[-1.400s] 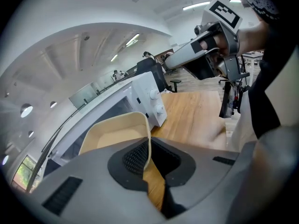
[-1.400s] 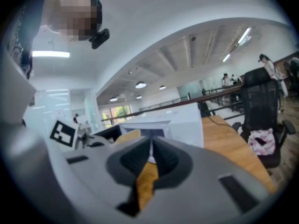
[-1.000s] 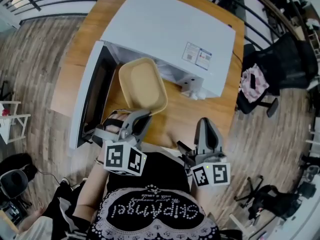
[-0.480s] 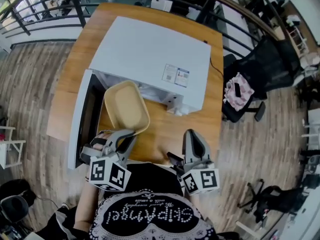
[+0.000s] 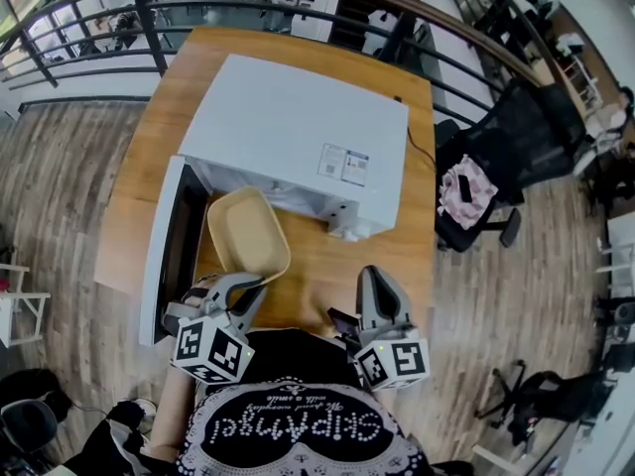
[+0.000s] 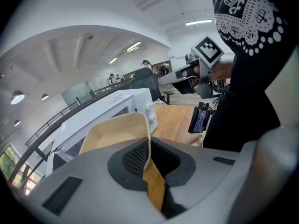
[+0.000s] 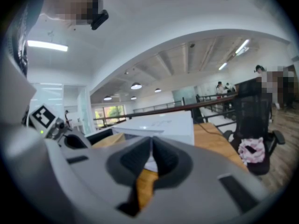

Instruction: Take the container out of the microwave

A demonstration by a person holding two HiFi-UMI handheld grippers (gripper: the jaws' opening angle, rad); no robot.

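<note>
A shallow beige container (image 5: 248, 234) hangs just in front of the white microwave's (image 5: 298, 132) cavity, above the wooden table (image 5: 342, 266). My left gripper (image 5: 250, 284) is shut on its near rim. In the left gripper view the thin rim (image 6: 149, 143) runs between the dark pads and the container (image 6: 112, 132) spreads out beyond them. The microwave door (image 5: 162, 251) stands swung open at the left. My right gripper (image 5: 373, 276) hovers over the table's near right part, shut and empty. Its pads meet in the right gripper view (image 7: 152, 155), facing the microwave (image 7: 161, 125).
A black office chair (image 5: 496, 157) with a pink item on its seat stands right of the table. A dark railing (image 5: 99, 18) runs behind the table. The open door juts toward me along the table's left side.
The head view has shifted, so everything sits lower and further left. The container stays gripped by the left gripper, a little nearer to me. The right gripper has kept still.
</note>
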